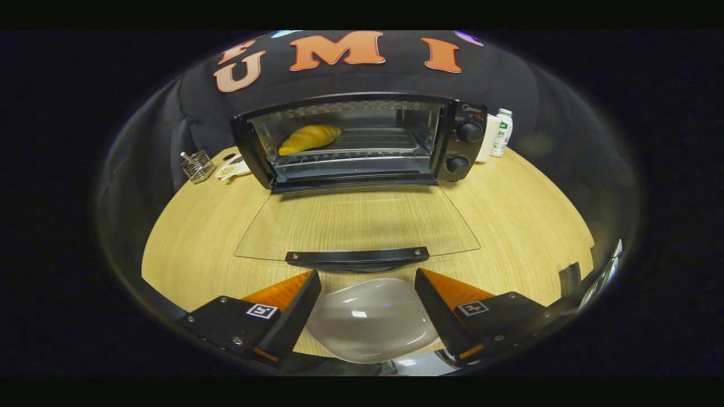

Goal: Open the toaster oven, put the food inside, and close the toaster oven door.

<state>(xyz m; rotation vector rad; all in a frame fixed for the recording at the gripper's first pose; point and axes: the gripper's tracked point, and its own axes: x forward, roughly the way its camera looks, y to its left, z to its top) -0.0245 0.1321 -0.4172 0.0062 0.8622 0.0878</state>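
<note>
Look at the wooden table (pixel 186 237) first: its pale, grained top runs across the middle of the frame and curves away at both sides. At the left of the frame, near the table's far edge, you see a small wire rack (pixel 197 166) with thin metal pieces standing in it, and just to its right lies a white packet (pixel 233 168) (the print is too small to make out). At the upper right a white carton (pixel 487 139) stands upright, with a small white bottle (pixel 501 133) just beside it, capped and upright too.
</note>
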